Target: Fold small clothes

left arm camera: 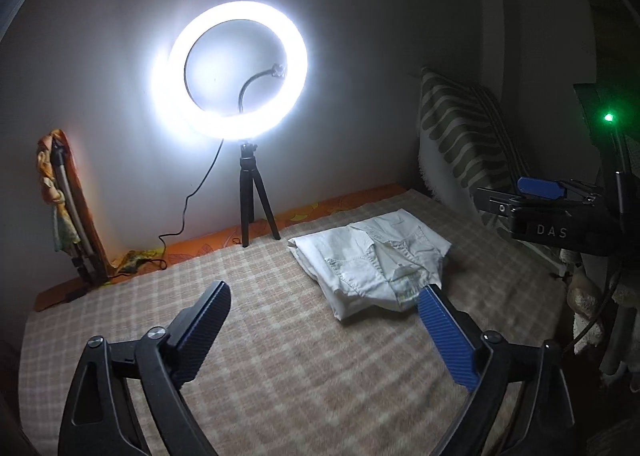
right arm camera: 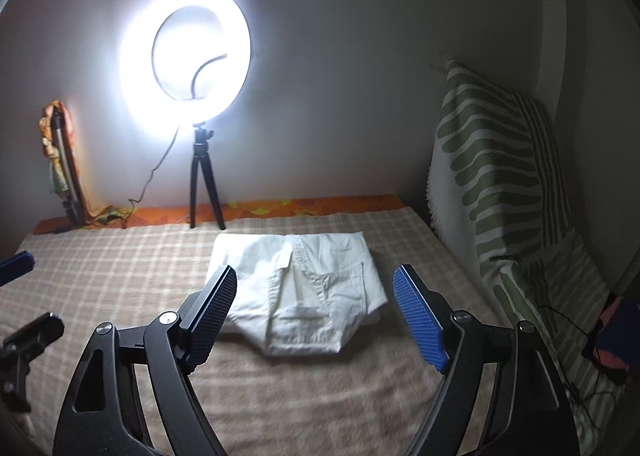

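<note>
Both tongs, left point(left arm camera: 324, 296) and right point(right arm camera: 316, 282), hang spread and empty; the folded white garment point(right arm camera: 304, 292) at twelve o'clock could spring open unpressed.

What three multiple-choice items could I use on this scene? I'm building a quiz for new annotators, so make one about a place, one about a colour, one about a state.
1. Where does the white garment lie?
A. On the checked blanket
B. On the striped cushion
C. Hung on the tripod

2. What colours are the two fingers of the right gripper?
A. Both black
B. One black, one blue
C. One red, one white

3. In what state is the garment?
A. Spread out flat, unfolded
B. Held up in a gripper
C. Folded into a compact bundle, lying free

Answers: 1 A, it rests on the blanket in front of the ring light. 2 B, the right wrist view shows one black and one blue finger. 3 C, layers are stacked and both the right and left gripper stand open, empty.
</note>
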`<state>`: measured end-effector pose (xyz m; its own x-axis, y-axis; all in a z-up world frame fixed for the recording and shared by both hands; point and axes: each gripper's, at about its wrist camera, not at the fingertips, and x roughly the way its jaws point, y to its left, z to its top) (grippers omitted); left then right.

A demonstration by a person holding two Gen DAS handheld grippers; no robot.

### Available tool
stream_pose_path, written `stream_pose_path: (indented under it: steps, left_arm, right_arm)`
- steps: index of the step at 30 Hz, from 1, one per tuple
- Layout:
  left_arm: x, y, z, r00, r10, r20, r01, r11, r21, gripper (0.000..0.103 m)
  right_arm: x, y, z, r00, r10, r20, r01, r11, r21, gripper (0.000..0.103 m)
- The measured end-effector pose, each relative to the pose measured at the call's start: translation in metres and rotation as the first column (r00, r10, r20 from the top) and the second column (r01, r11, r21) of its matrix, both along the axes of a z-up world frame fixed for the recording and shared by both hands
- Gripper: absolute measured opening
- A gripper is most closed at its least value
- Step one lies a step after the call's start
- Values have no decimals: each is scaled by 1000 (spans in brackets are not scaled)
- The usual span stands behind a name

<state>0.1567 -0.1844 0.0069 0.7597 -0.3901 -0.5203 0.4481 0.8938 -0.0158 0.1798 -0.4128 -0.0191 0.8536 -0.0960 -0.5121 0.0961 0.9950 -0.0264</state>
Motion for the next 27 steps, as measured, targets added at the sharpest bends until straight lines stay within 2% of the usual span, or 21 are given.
stream_pose_path:
  steps: [3,13,27]
  left_arm:
    - [-20,10,3,1000,6,20,-6,1000,4,103]
    - [-64,28,-7,1000,14,1,-14,1000,11,103]
    - [-62,35,-16,999,35,-22,-35,999,-17,103]
  right_arm:
    - [-19,10,-1,1000,5,12,-5,1000,7,82]
    - [-64,42,-12,998,-21,52,21,1000,15,84]
    - [-69,51,-38,999,-7,40,8,1000,-4,84]
